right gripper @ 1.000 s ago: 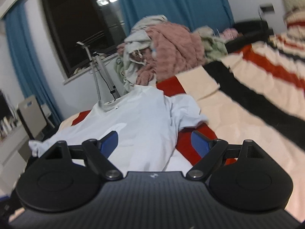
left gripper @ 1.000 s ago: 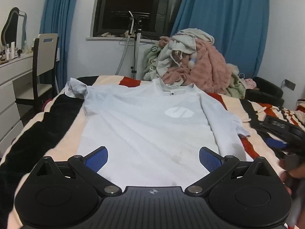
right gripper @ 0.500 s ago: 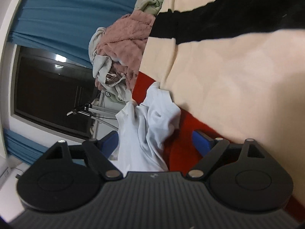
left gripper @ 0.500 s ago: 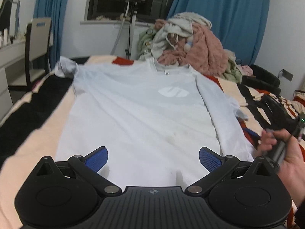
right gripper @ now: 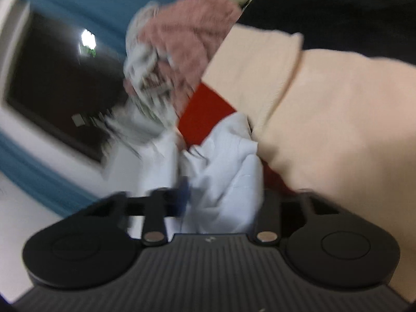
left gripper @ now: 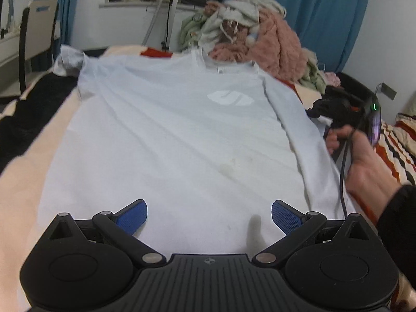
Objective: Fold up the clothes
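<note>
While the pale blue T-shirt (left gripper: pixel 166 135) is lying spread flat on the striped bedspread (left gripper: pixel 23 161), collar toward the clothes pile (left gripper: pixel 254 44) at the far end, I am working from its left side to its right. Left of the shirt, its sleeve (left gripper: pixel 69 61) is sitting bunched at the bedspread's edge. Over the shirt's near hem my left gripper (left gripper: pixel 209 214) is hovering with its blue pads (left gripper: pixel 132 217) spread wide, gripping nothing. On the shirt's right side my right hand (left gripper: pixel 356 153) is pushing the right gripper (right gripper: pixel 221 197) in at the other sleeve (right gripper: pixel 228 166) — that view is blurring badly, but the fingers are looking drawn narrow with white cloth bunched between them, so I am judging them closed on the sleeve.

I am expecting this shirt to be light, soft and limp — it will sag and crease instead of holding a line. The best places to take hold, I am thinking, are the doubled edges: sleeve cuff, shoulder seam and hem corner, pinched through both layers so the fold carries over evenly.
</note>
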Demonstrator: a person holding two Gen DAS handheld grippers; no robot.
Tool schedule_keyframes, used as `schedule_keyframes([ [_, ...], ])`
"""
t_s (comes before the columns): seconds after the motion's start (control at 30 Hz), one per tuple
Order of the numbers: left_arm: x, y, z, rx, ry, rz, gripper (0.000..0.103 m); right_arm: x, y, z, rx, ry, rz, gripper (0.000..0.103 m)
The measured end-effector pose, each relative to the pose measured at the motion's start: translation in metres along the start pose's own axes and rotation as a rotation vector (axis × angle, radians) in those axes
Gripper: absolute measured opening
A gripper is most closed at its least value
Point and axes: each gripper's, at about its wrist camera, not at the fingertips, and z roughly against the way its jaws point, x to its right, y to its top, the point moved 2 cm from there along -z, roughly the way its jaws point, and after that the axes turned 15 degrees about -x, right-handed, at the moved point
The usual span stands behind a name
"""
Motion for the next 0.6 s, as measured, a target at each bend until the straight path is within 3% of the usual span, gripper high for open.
schedule_keyframes([
  [0.03, 0.0, 0.001, -0.003, -0.012, 0.001, 0.005, 0.103, -0.005, 0.007, 0.002, 0.019, -0.026, 0.038, 0.012],
  [0.07, -0.001, 0.002, -0.006, -0.023, 0.002, 0.01, 0.103, -0.01, 0.014, 0.006, 0.04, -0.051, 0.076, 0.011],
  [0.27, -0.002, 0.002, -0.009, -0.006, 0.012, 0.007, 0.103, -0.016, 0.073, 0.034, 0.179, -0.208, 0.256, 0.009],
  [0.43, 0.001, 0.009, -0.018, 0.004, 0.021, -0.021, 0.103, 0.022, 0.116, 0.024, 0.179, -0.425, 0.321, 0.009],
  [0.6, -0.001, 0.017, -0.022, 0.021, 0.015, -0.031, 0.103, 0.036, 0.118, 0.02, 0.165, -0.407, 0.343, 0.014],
])
